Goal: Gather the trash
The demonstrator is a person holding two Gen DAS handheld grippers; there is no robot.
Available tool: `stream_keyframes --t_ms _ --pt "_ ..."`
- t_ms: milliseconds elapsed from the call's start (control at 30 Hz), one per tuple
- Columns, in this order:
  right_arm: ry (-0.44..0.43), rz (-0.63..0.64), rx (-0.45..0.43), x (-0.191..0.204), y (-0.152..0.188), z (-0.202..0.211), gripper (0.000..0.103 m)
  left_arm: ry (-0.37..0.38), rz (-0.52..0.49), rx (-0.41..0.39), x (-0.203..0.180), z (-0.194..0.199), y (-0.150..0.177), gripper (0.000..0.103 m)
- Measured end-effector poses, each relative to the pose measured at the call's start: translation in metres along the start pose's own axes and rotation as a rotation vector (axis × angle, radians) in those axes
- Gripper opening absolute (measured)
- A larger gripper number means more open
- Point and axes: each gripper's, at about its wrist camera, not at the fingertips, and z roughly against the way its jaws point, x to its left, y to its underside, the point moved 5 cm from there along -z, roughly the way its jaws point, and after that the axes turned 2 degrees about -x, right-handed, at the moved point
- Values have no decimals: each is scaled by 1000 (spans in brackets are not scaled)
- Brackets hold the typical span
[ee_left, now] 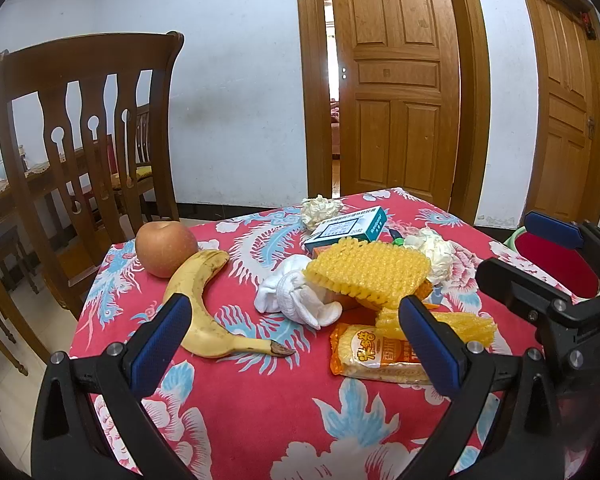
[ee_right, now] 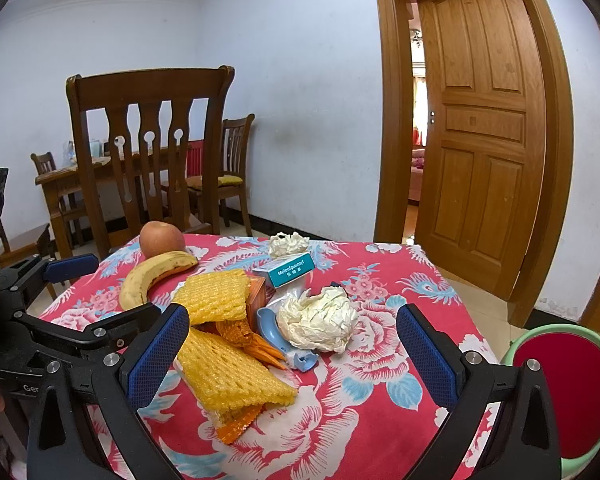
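In the left wrist view the left gripper (ee_left: 296, 344) hangs spread and empty over the table (ee_left: 260, 420), with the trash heap, foam net (ee_left: 366, 272) and wrapper (ee_left: 374, 354), just ahead. In the right wrist view the right gripper (ee_right: 292, 354) is also spread and empty, the paper ball (ee_right: 318, 324) lies between its fingers and the bin (ee_right: 562, 392) stands beside the table at right; I judge the first pick is not yet begun, and the next move calls for lowering onto the ball and closing

On the table (ee_right: 380, 420), the apple (ee_right: 162, 239) sits at the far left corner with the banana (ee_right: 148, 276) just before it. Foam nets (ee_right: 216, 296) pile mid-table over a snack packet (ee_left: 364, 356). The box (ee_right: 286, 272) lies behind them, one paper wad (ee_right: 318, 324) to their right, another (ee_right: 288, 245) by the far edge. A bin (ee_right: 572, 392) stands off the right edge.
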Motion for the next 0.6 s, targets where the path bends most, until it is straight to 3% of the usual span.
stream_keyframes --t_ms 600 --pt "7 9 4 1 0 0 103 -7 1 5 -1 -1 1 102"
